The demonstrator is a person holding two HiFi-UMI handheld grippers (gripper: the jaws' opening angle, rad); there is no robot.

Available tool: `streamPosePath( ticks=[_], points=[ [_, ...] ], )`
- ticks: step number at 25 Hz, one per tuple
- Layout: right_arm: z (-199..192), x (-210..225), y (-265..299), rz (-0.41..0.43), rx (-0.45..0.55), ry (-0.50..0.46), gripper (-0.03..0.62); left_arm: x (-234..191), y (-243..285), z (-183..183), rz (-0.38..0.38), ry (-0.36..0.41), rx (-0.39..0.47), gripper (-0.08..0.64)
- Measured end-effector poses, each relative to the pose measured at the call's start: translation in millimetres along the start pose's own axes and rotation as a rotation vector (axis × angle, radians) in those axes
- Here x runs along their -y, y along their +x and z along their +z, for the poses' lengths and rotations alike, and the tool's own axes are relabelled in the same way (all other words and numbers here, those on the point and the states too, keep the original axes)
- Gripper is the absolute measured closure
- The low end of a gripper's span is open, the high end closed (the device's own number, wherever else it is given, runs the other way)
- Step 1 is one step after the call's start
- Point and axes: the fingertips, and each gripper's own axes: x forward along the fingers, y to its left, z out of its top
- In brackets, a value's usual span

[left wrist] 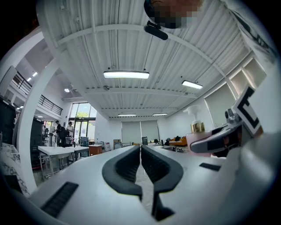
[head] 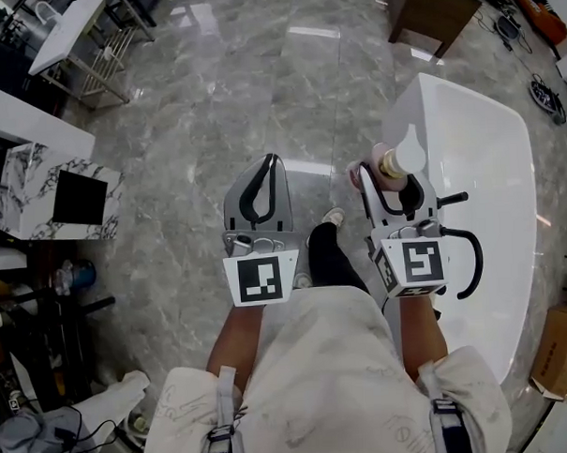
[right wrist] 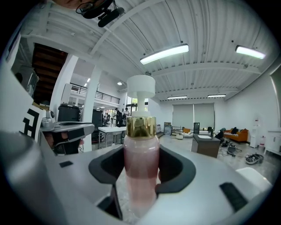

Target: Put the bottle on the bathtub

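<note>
2 grippers are pointing forward side by side in front of the person. The left gripper [head: 270, 165] [left wrist: 140, 151] is keeping its fingers [left wrist: 125, 169] pressed together along their length, with nothing between them. Just to the right of those fingers, the right gripper [head: 391, 180] [right wrist: 141, 154] is clamping the bottle [head: 393, 162] [right wrist: 140, 176]. The pink, translucent bottle is standing upright between the 2 pads, which are pressing on its sides low on the body. Its gold collar [right wrist: 140, 126] and white pump head [right wrist: 140, 85] are rising above the fingertips.

Beyond and to the right of the right fingers, the white bathtub [head: 483, 175] is lying lengthwise. The bottle seems to be hanging by the tub's near left rim, but from above it is hard to tell whether it is over the rim or over the floor. Ahead of the left fingers, the grey marble floor [head: 213, 111] is stretching away toward white tables [head: 69, 33].
</note>
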Motion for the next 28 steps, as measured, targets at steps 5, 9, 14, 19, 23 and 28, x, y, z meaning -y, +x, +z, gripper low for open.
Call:
streamPosePath(
  ticks=[5, 9, 14, 19, 23, 28],
  points=[
    [-3, 42, 46, -0.027, -0.004, 0.044, 0.390, 5, 65, -12, -0.039, 0.022, -0.033, 0.551],
    [-8, 83, 81, -0.056, -0.020, 0.086, 0.390, 17, 121, -20, -0.083, 0.022, -0.067, 0.551],
    [-25, 146, 106, -0.120, -0.055, 0.126, 0.390, 56, 195, -29, -0.170, 0.025, -0.075, 0.551],
    [-35, 206, 123, -0.208, -0.076, 0.154, 0.390, 93, 262, -39, -0.272, 0.011, -0.090, 0.551],
    [-42, 255, 127, -0.281, -0.088, 0.173, 0.390, 126, 308, -49, -0.347, 0.006, -0.109, 0.551],
    [-60, 314, 113, -0.393, -0.119, 0.191, 0.390, 173, 350, -72, -0.437, -0.001, -0.137, 0.551]
  ],
)
